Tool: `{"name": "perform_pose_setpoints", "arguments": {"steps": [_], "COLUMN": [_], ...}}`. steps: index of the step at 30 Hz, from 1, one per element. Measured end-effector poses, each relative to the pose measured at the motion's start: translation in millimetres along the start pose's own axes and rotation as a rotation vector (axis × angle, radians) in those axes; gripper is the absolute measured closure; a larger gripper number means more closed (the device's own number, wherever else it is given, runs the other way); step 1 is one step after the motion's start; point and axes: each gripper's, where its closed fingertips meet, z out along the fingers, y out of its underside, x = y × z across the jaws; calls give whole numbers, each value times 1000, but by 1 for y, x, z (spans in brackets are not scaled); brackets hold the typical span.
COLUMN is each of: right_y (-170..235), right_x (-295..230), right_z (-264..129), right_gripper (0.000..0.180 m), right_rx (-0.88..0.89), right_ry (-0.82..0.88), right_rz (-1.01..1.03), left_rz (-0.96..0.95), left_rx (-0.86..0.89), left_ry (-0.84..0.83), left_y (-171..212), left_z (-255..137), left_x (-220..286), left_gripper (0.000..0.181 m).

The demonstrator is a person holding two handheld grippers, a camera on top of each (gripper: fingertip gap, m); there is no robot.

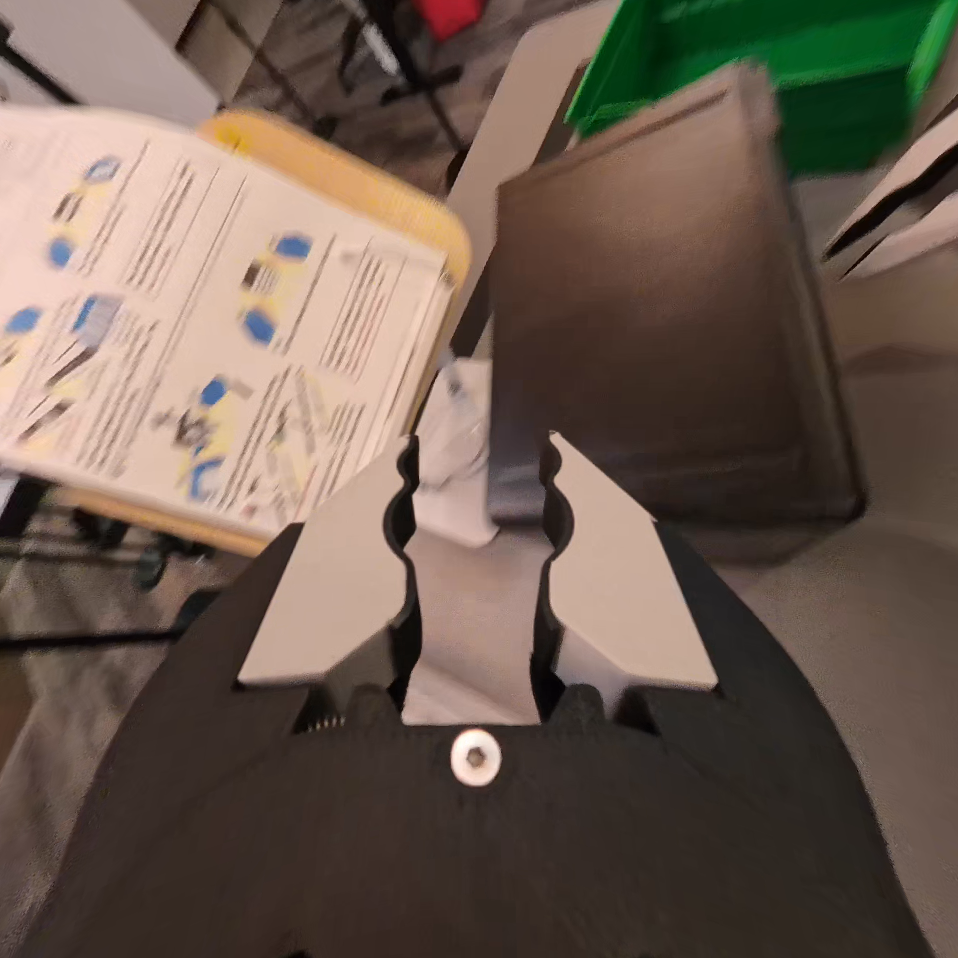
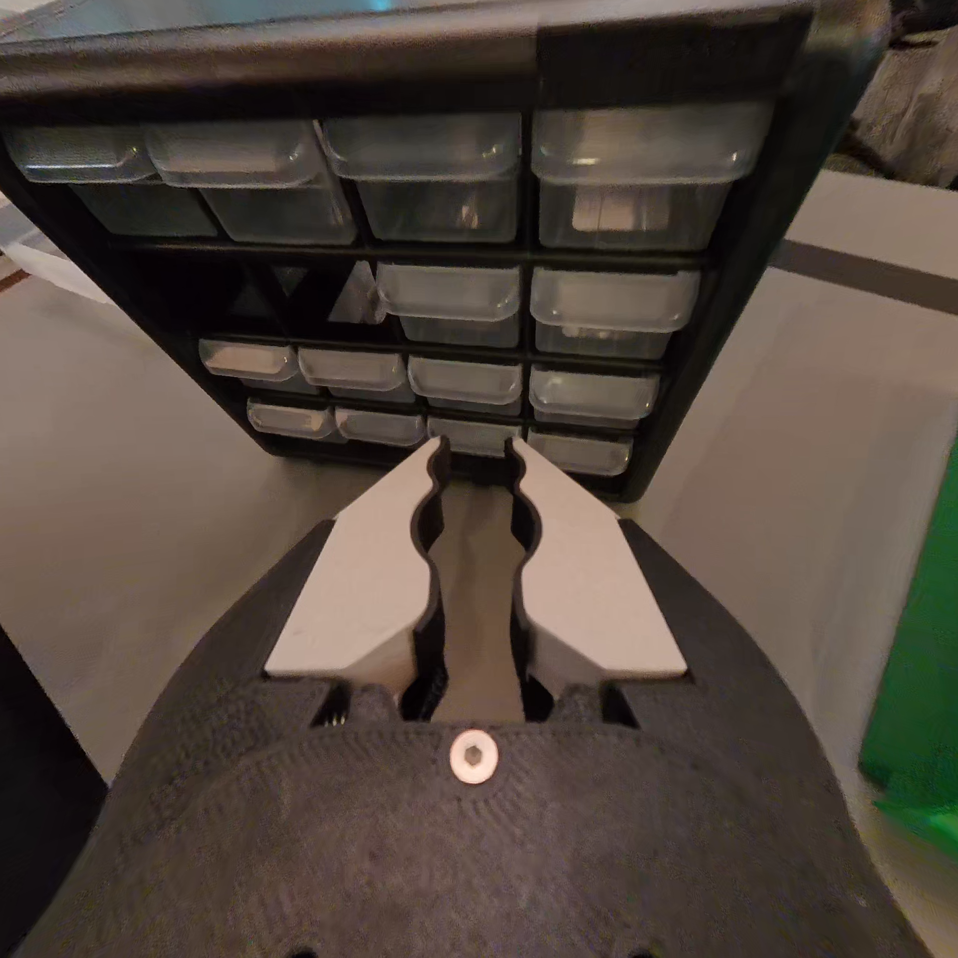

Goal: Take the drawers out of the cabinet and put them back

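Note:
In the right wrist view a black cabinet [image 2: 726, 311] stands on a pale table [image 2: 129, 492], holding rows of clear plastic drawers. Two slots at the left of the second row [image 2: 249, 295] are empty and dark. My right gripper [image 2: 477, 443] is open, and its tips sit just in front of the third drawer of the bottom row [image 2: 474, 433] without closing on it. In the blurred left wrist view my left gripper [image 1: 482, 440] is open and empty above the table, facing a dark box-like body [image 1: 648, 311].
A printed sheet [image 1: 207, 311] lies on a yellow-edged board at the left. A green crate [image 1: 751, 67] stands behind the dark body and also shows in the right wrist view [image 2: 912, 648] at the right edge. A white crumpled bag [image 1: 456, 440] lies ahead of the left fingers.

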Motion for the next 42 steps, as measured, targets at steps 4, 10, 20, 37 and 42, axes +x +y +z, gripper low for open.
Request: {"name": "perform_pose_setpoints", "arguments": {"steps": [4,10,20,37,42], "right_y": [4,16,26,27,24], "right_x": [-1,-18,-19,-23,-22], "right_z": [4,19,22,21,20], "right_gripper": [160,160,161,163,163], "right_rx": [-9,-64,-95,-94,-84], "right_ry": [-48,-99,-101,-136,-142], "right_rz": [39,-10,-14,-15,-1], "left_rz": [-9,-79,-1,-104,-200], "left_rx": [-233,-581,-863,-729,-837], "left_ry": [-60,-1,98,99,126], "left_y": [101,270,399,364,399], "left_z": [-41,-38,29,-2,-5], "left_x": [-40,-50,-39,3,-2], "left_gripper": [132,133,169,99,85]}}
